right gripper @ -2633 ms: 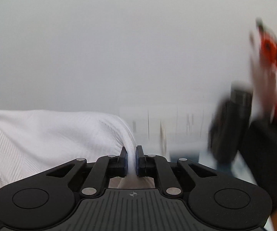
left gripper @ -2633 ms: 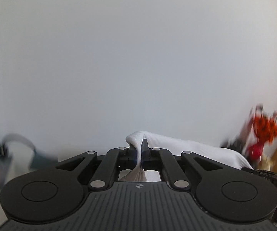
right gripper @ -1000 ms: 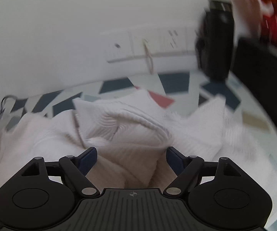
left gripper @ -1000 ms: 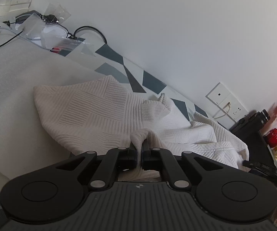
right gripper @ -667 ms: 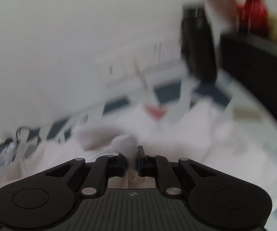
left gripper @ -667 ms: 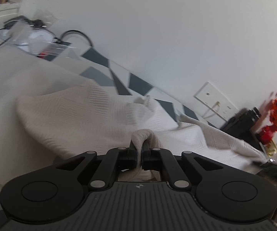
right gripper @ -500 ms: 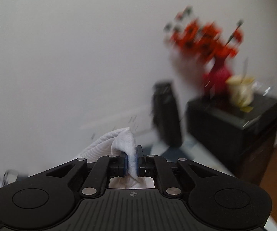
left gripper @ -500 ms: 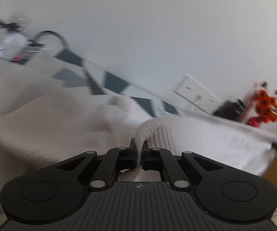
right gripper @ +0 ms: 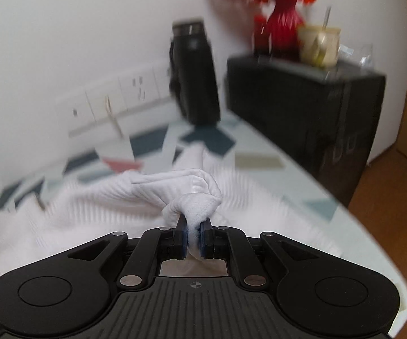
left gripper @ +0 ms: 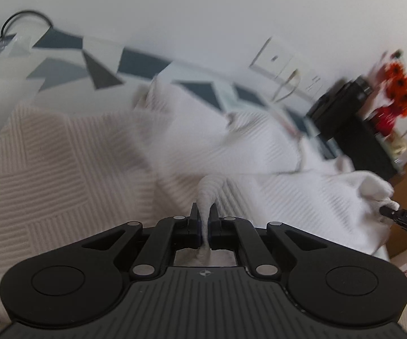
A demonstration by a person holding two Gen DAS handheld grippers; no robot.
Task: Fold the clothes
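Pinching a fresh bunch of the white garment (right gripper: 175,195), the right gripper (right gripper: 193,238) is now clamped where a second ago it gaped (regrasp done). The left gripper (left gripper: 203,226) is keeping its fold nipped, cloth sagging across the patterned table (right gripper: 260,161), ready for stretching.

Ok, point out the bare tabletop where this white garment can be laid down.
Bare patterned tabletop lies between the white garment and the black box. Another strip runs along the wall beyond the garment. The black flask crowds the corner by the box.
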